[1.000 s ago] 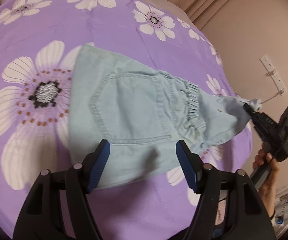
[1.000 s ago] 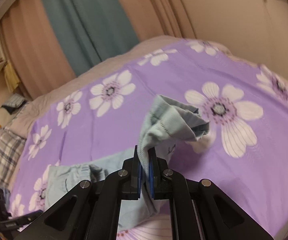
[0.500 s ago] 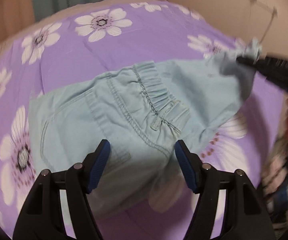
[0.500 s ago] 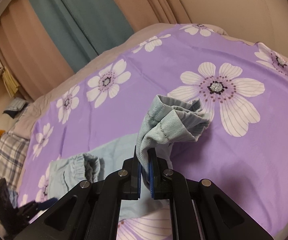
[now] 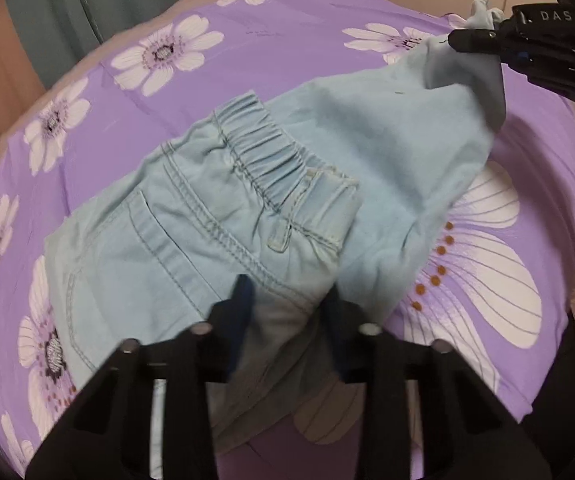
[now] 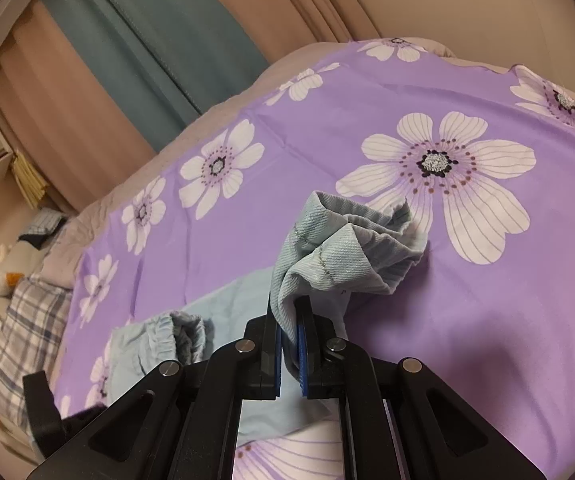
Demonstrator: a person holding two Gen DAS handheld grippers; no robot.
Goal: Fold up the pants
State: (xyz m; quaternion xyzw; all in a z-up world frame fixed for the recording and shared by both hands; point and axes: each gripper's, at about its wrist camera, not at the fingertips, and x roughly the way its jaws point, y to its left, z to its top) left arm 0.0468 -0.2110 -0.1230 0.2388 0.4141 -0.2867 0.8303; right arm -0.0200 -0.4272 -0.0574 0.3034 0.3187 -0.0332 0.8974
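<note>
Mid-fold: pants (image 5: 215, 240) lay on bed (image 5: 295, 52). My right gripper (image 6: 287, 344) fingers pinched hem, lifted. Left gripper (image 5: 287, 300) fingers half-spread astride waist edge. Judged next: clamp left, carry hem over waistband.

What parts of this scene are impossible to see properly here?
- Left wrist view: whether the left claw has actually pinched the pants; its tips are blurred.
- Left wrist view: the pants' near edge, hidden behind that claw.
- Right wrist view: the leg hem is bunched up in the right claw, its shape unclear.
</note>
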